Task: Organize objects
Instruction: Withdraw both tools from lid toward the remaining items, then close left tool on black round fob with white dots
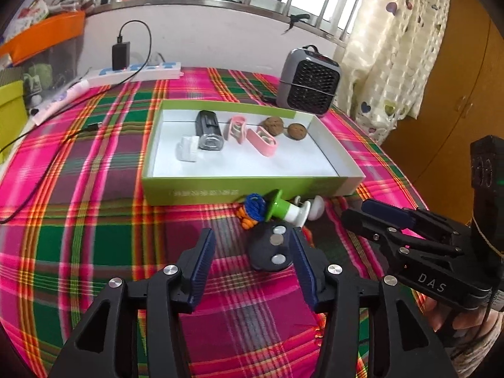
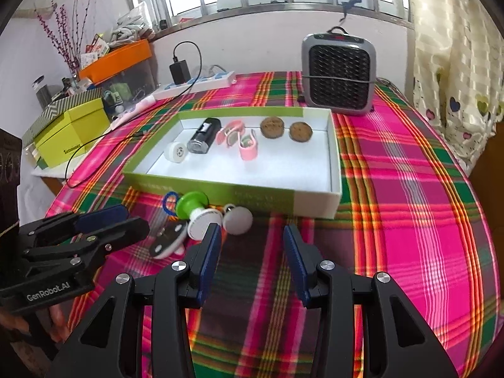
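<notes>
On the plaid-clothed table (image 2: 409, 189), mid-way back, a shallow box (image 1: 220, 189). Inside, along the far wall, left to right: a small cap (image 1: 188, 148), a cylinder (image 1: 208, 132) lying on its side, two clips (image 1: 249, 135) side by side, two round nuts (image 1: 285, 127). Before the box's near wall, a cluster: a coiled band (image 1: 254, 208) at left, a suction-cup piece (image 1: 285, 209) to its right, a round knob (image 2: 237, 220) further right, a flat disc with three studs (image 1: 272, 249) nearest. Behind the box at right, a small heater (image 2: 340, 75); behind at left, a power strip (image 2: 197, 85) with a plugged adapter (image 2: 179, 71) on it.
</notes>
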Demonstrator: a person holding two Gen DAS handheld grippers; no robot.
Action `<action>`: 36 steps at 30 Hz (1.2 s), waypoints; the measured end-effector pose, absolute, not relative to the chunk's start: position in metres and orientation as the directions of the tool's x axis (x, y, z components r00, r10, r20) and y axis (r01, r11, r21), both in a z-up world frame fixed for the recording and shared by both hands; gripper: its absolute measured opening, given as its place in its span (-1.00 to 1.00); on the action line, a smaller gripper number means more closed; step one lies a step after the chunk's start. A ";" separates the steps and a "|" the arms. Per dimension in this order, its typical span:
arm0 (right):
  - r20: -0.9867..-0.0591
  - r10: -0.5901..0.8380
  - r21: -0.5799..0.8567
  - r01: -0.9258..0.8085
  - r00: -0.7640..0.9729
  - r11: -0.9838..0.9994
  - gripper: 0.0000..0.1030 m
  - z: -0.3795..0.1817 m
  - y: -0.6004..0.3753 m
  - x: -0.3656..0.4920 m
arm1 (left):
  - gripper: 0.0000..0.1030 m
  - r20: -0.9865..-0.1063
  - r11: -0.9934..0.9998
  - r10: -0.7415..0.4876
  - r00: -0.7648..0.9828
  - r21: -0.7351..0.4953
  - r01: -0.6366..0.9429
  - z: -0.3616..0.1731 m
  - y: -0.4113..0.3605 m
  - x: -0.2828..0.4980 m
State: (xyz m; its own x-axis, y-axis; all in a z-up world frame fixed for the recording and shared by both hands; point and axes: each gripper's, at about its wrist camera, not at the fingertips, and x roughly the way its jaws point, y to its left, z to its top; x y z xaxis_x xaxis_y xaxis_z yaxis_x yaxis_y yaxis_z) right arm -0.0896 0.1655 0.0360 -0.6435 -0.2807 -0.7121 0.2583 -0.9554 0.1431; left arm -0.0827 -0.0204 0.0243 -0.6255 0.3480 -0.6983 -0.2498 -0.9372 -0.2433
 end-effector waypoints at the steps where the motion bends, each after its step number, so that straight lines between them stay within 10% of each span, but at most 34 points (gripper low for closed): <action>1: -0.713 -0.280 0.145 0.255 -0.643 -0.956 -0.17 0.035 0.167 -0.089 | -0.06 -0.701 -0.935 0.352 -0.620 -0.245 -0.255 0.023 -0.019 -0.083; 36: -0.724 -0.290 0.158 0.258 -0.626 -0.953 -0.17 0.027 0.173 -0.087 | -0.05 -0.754 -0.950 0.292 -0.588 -0.155 -0.272 0.003 0.008 -0.096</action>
